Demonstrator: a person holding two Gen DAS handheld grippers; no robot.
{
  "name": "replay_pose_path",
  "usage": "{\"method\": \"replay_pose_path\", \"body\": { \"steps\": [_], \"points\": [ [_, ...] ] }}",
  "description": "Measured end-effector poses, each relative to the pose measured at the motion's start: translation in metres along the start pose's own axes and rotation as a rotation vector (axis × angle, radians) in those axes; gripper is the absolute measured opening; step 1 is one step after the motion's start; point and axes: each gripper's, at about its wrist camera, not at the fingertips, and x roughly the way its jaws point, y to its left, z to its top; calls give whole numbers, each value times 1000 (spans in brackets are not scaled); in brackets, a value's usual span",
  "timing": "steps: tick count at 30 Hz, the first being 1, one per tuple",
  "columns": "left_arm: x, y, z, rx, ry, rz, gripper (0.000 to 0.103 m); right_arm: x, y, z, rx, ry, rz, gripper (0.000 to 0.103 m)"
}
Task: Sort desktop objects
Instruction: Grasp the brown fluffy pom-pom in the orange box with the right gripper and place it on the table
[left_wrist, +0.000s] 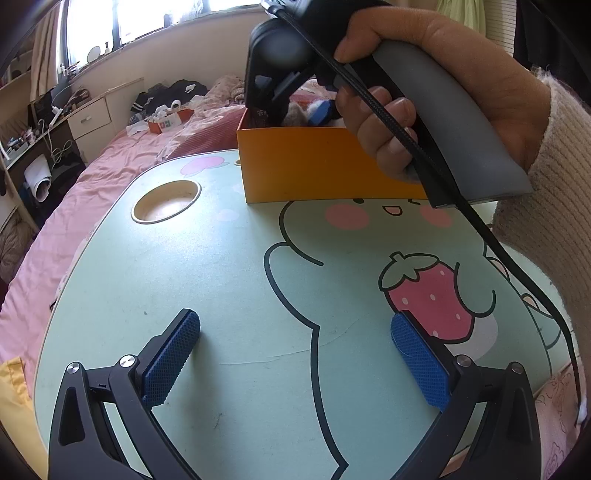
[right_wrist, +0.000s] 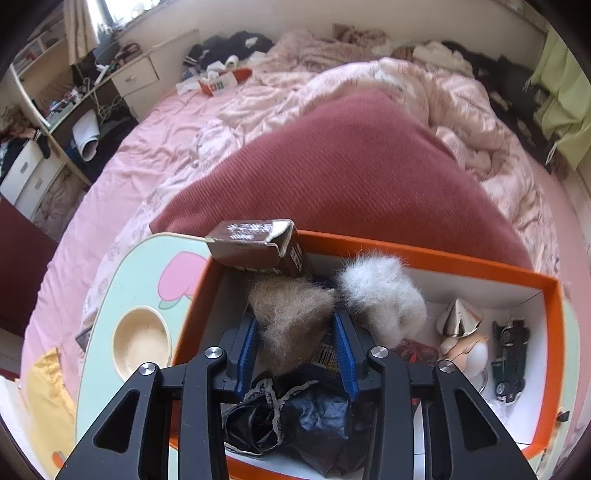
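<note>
One tan fluffy toy (right_wrist: 291, 325) sits in the orange box (right_wrist: 424, 254) on the table (left_wrist: 221, 280); the right gripper (right_wrist: 297, 347) seems to be pinching it. Beside it lies a white fluffy toy (right_wrist: 384, 291). The left gripper (left_wrist: 295, 347) is wide open, holding nothing, over the table.

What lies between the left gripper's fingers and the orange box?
Only bare tabletop with its cartoon print. In the left wrist view, nothing stands between the left gripper and the orange box.

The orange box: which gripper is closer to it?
Right. The right gripper reaches down inside the orange box; the left gripper hovers over the table in front.
</note>
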Motion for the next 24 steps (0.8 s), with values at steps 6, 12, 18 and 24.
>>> {"method": "replay_pose_path", "body": {
  "steps": [6, 12, 18, 24],
  "points": [
    [0, 1, 0, 8, 0, -7, 103, -49, -8, -19, 26, -80, 139, 36],
    [0, 0, -1, 11, 0, -7, 103, -128, -7, -66, -68, -212, 206, 37],
    [-2, -3, -1, 11, 1, -2, 103, -115, -18, -122, -129, -139, 87, 37],
    [-2, -3, -2, 13, 2, -5, 103, -73, -33, -138, -94, -58, 75, 40]
  ]
}}
